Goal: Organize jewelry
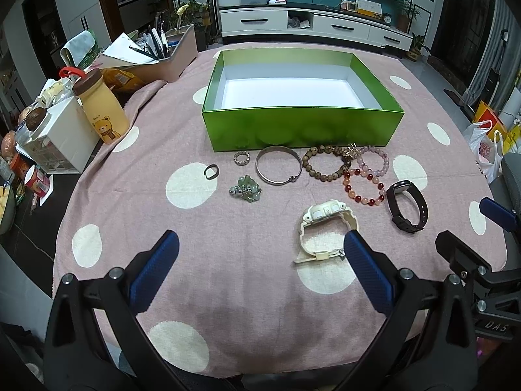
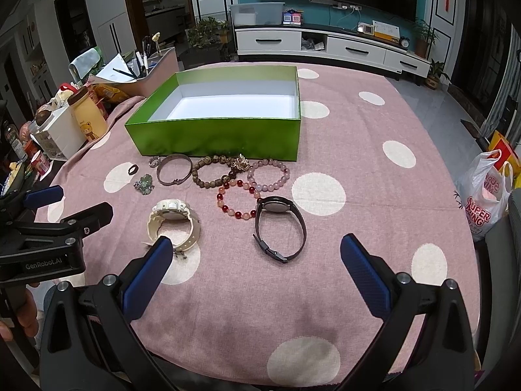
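Polka-dot desk carries jewelry laid in a row at 12 o'clock, beside the empty green box, likely for easy loading. Left gripper and right gripper both gape wide, holding nothing, ready

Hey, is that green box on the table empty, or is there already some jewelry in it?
Empty. The green box is open with no lid on it, and both views show only its bare white floor; the jewelry all lies on the tablecloth in front.
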The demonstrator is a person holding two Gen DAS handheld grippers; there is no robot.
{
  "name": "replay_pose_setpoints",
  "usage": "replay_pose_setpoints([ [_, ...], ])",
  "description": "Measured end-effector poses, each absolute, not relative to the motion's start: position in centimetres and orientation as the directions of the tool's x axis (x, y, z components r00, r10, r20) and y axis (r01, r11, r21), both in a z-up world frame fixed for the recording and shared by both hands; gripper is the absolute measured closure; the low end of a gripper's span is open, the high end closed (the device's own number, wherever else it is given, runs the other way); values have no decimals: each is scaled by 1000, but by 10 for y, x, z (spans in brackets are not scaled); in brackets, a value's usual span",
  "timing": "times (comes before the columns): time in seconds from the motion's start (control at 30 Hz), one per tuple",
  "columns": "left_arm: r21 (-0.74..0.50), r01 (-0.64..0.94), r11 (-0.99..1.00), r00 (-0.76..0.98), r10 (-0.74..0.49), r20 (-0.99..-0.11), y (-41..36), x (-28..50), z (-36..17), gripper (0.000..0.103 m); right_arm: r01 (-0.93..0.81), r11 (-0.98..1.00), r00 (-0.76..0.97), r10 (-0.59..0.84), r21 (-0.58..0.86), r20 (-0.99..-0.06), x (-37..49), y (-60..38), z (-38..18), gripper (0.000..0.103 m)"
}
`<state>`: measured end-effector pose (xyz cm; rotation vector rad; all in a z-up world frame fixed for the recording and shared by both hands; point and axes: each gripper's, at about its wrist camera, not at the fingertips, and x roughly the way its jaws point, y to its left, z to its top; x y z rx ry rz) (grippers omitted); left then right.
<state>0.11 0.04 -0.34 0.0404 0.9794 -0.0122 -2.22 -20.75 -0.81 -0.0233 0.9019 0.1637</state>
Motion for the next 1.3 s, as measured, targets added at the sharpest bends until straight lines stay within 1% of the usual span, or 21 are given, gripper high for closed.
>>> replay_pose_setpoints([
  [0.8, 19, 33, 999, 561, -3, -828, -1, -1, -5, 2, -155, 986, 612, 139, 55, -779, -24, -210, -3, 1],
  [1.07, -18, 41, 999, 557, -37, -829, -1, -1, -6, 2, -150, 987, 611, 141, 61, -779, -25, -212, -1, 1],
  [1.3, -10, 43, 999, 558, -32, -829, -3, -1, -7, 2, -154, 986, 617, 147, 65, -773, -26, -216, -2, 1],
])
